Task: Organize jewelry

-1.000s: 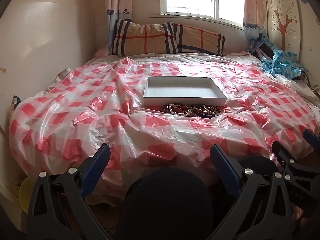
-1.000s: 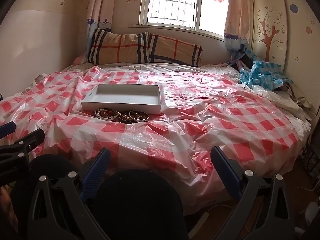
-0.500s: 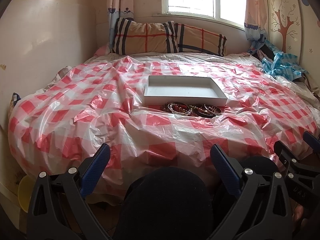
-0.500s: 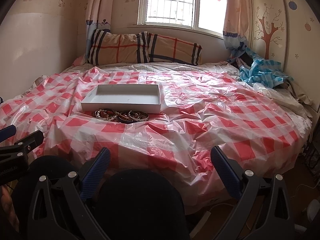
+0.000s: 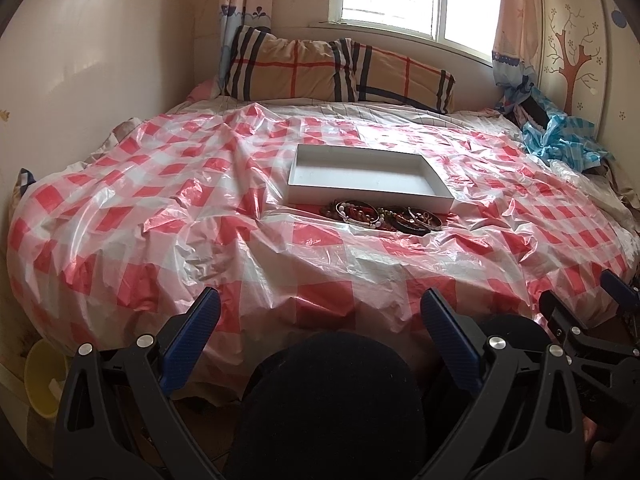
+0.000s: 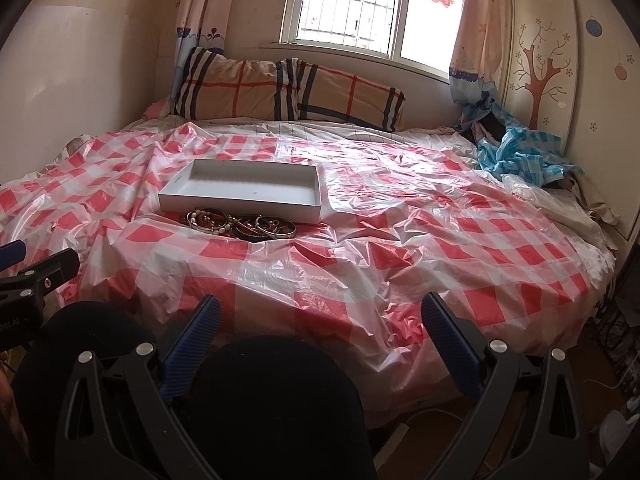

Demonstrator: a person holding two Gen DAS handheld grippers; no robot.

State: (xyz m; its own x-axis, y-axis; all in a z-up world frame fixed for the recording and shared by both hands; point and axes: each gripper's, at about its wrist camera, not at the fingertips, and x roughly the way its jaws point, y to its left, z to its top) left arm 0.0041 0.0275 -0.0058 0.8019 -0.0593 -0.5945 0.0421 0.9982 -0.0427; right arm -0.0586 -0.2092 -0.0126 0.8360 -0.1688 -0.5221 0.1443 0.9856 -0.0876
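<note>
So this looks like the very start imo, nothing's been sorted yet. The white tray (image 5: 366,178) sits mid-bed on the red/white checkered plastic sheet (image 5: 168,216) and looks empty, and the jewelry pile (image 5: 382,216) (bangles, bead bracelets, all tangled tbh) is touching the tray's near wall, on the sheet not in it. Left hand-held gripper (image 5: 320,320) is hanging low off the foot of the bed w/ fingers spread wide, holding nothing; the pile is at about 12 o'clock from it, well apart. Right hand-held gripper (image 6: 320,320) is the same deal, spread and empty, w/ the pile (image 6: 242,222) at roughly 11 o'clock and the tray (image 6: 244,192) right behind it. Next move prob = reach one gripper fwd over the bed edge, pinch a single bangle off the top and drop it in the tray. Tricky bit: pieces overlap so one may drag its neighbors, and the sheet is crinkly and slippery, could bunch up. Other stuff around: plaid pillows (image 5: 340,68) at 12 under the window (image 6: 352,4), blue crumpled cloth (image 6: 516,152) at 2, a yellow bowl-ish thing (image 5: 44,384) on the floor at 8. Nothing's really blocking the path.
</note>
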